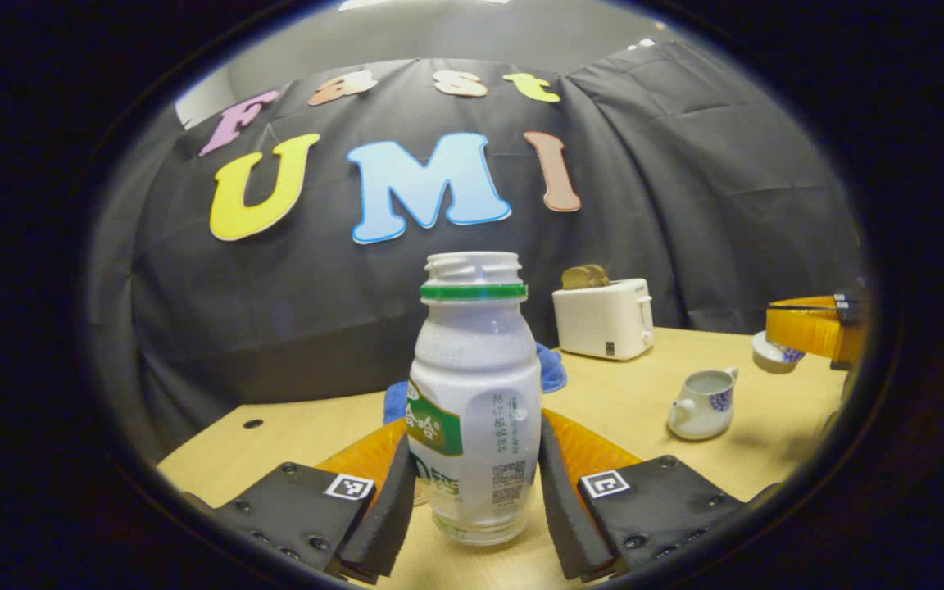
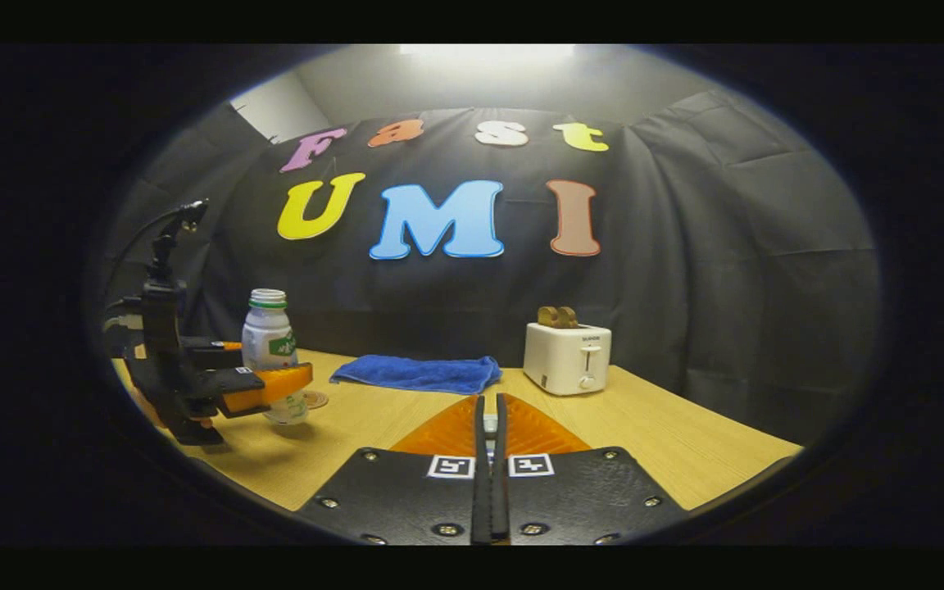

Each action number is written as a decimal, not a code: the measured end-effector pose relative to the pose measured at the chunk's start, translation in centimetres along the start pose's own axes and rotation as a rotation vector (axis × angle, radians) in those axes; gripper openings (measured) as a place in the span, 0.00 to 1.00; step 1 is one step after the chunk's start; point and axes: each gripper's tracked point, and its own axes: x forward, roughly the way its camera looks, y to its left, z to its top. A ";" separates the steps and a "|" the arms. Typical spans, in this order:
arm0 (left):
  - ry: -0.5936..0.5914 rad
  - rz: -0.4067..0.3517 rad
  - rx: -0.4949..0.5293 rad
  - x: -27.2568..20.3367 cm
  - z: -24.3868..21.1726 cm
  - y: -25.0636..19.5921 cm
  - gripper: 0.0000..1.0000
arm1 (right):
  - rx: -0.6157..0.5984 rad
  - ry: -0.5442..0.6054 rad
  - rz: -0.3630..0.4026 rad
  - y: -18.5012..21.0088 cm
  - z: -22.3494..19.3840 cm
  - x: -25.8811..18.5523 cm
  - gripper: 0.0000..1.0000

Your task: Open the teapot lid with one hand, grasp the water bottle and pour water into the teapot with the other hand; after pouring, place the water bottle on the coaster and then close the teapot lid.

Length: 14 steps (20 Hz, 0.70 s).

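Your left gripper [image 1: 472, 500]: its fingers sit on both sides of the water bottle [image 1: 474, 410]; you cannot tell if they press on it.
Your right gripper [image 2: 490, 483]: its fingers are closed, with something small and pale pinched between them, likely the lid [image 2: 489, 426].
Water bottle: it stands upright on the bench [image 1: 619, 401] with no cap, close to the near edge.
Teapot [image 1: 703, 401]: it is open on top, toward the right side of the bench.
Coaster [image 2: 315, 399]: it is small and round, just beside the bottle.
Bench: it is light wood, with a blue cloth [image 2: 417, 373] and a white toaster [image 2: 567, 357] by the far edge.
Room: there is a black cloth wall behind the bench.
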 end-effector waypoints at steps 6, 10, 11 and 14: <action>0.024 -0.034 0.179 0.9 0.1 -3.8 0.76 | -0.004 -0.021 -0.049 -1.9 0.5 -4.3 0.01; 0.026 -0.043 0.280 1.2 0.3 -5.3 0.77 | -0.011 -0.005 -0.076 -2.8 -0.5 -5.4 0.01; 0.026 -0.046 0.306 1.4 0.4 -5.6 0.79 | -0.005 0.003 -0.084 -3.2 -0.9 -5.7 0.01; 0.027 -0.052 0.375 1.9 0.5 -6.3 0.82 | 0.022 0.023 -0.105 -4.4 -2.0 -6.4 0.01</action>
